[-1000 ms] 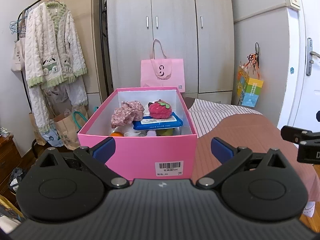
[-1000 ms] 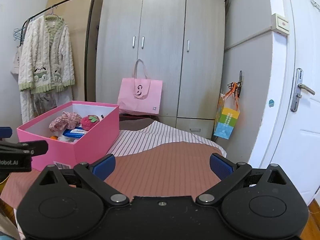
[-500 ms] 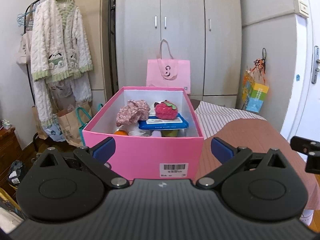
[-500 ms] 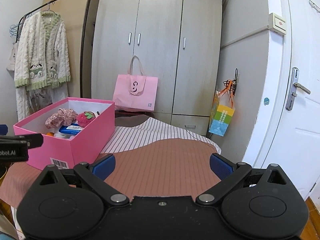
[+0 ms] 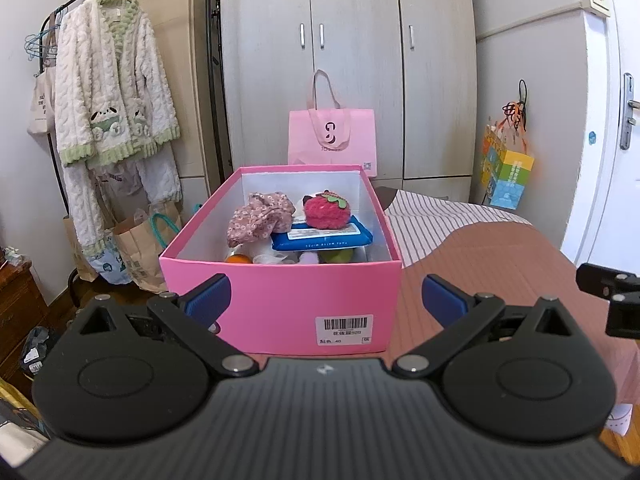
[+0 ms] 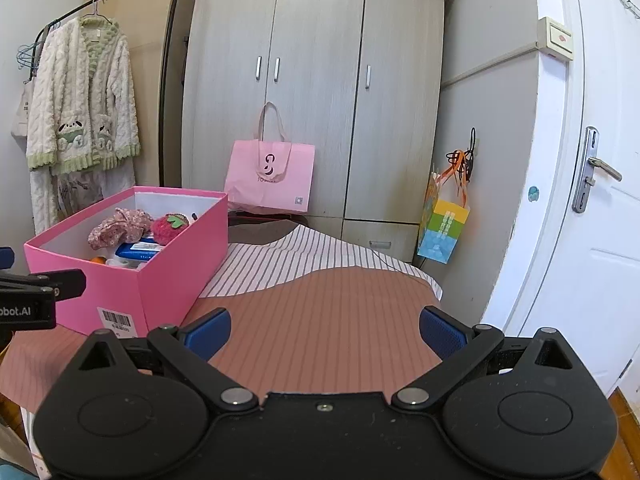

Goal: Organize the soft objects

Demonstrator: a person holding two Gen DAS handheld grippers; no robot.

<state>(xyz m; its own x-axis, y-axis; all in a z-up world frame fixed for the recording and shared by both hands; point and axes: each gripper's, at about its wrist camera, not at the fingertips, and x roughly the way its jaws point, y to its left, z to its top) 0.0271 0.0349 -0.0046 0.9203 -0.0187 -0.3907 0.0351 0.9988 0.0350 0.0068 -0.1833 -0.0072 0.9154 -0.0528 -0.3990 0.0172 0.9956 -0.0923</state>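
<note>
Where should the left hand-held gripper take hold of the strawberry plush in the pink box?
Probably from above, across the strawberry plush's round red body. It sits on top of the blue pack, and the box walls block a side approach.

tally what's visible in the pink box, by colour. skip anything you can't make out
Pink box, visible contents:
Pink/red: 2, floral scrunchie, strawberry plush
Blue: 1, wet wipes pack
Orange: 1, round item
Green: 1, round item
Total: 5. White and pale bits underneath are unclear, not counted.
</note>
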